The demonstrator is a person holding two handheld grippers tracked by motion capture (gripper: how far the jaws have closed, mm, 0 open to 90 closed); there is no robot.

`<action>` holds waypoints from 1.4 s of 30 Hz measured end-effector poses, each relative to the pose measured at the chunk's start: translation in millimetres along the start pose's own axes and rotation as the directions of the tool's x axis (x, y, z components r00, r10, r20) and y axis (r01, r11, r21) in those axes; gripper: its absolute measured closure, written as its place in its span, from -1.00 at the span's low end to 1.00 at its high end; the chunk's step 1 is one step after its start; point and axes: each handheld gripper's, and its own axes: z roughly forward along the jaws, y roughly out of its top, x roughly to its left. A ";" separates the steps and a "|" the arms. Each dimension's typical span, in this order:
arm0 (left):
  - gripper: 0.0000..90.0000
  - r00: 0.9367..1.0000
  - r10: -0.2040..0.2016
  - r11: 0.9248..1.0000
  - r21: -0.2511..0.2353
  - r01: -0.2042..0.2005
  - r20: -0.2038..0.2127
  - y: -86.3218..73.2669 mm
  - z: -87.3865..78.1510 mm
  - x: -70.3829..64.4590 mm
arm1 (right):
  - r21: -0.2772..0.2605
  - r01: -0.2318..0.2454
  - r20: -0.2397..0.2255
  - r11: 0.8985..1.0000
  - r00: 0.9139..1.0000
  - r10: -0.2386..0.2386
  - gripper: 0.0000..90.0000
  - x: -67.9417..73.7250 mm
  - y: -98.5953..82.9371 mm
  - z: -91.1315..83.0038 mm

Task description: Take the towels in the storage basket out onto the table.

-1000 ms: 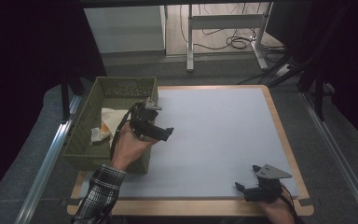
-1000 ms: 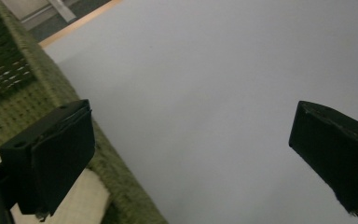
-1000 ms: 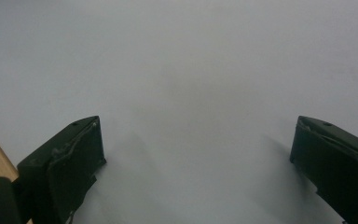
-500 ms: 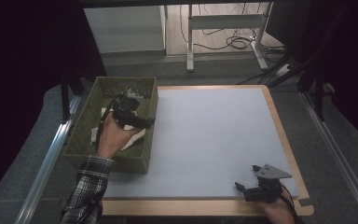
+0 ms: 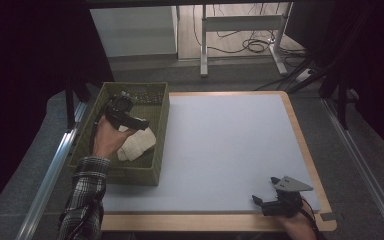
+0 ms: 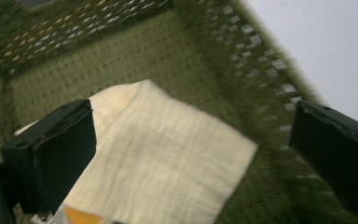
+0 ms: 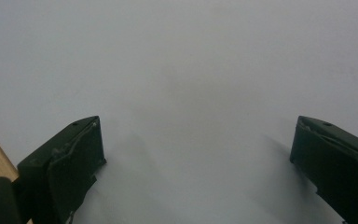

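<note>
Cloth, cream, lay folded on the floor of the green basket. Left gripper had moved from over the mat into the basket, jaws wide apart above the cloth: pickup judged imminent. Right gripper rested open on the mat.

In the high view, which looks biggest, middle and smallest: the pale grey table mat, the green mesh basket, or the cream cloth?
1. Pale grey table mat, by far the largest.
2. Green mesh basket, at the mat's left edge.
3. Cream folded cloth, smallest, lying inside the basket with the open left gripper over it.
</note>
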 end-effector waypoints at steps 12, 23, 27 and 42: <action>-0.98 0.998 -0.045 0.987 0.154 0.049 -0.032 -7.7 34.9 30.9 | 0.000 0.001 0.000 1.000 1.000 -0.001 -0.94 -0.1 0.0 0.0; -0.98 0.996 -0.077 0.936 0.340 0.090 -0.050 -11.0 76.9 52.0 | 0.000 0.002 -0.001 1.000 1.000 -0.002 -0.94 -0.4 0.0 -0.1; -0.96 0.995 -0.094 0.914 0.394 0.100 -0.035 -15.3 94.4 55.5 | 0.000 0.001 -0.003 1.000 1.000 -0.001 -0.94 -0.3 -0.1 -0.1; -0.14 0.990 -0.136 0.862 0.497 0.102 0.033 -16.2 108.1 52.5 | -0.001 0.002 -0.004 1.000 1.000 -0.002 -0.94 -0.4 -0.1 -0.2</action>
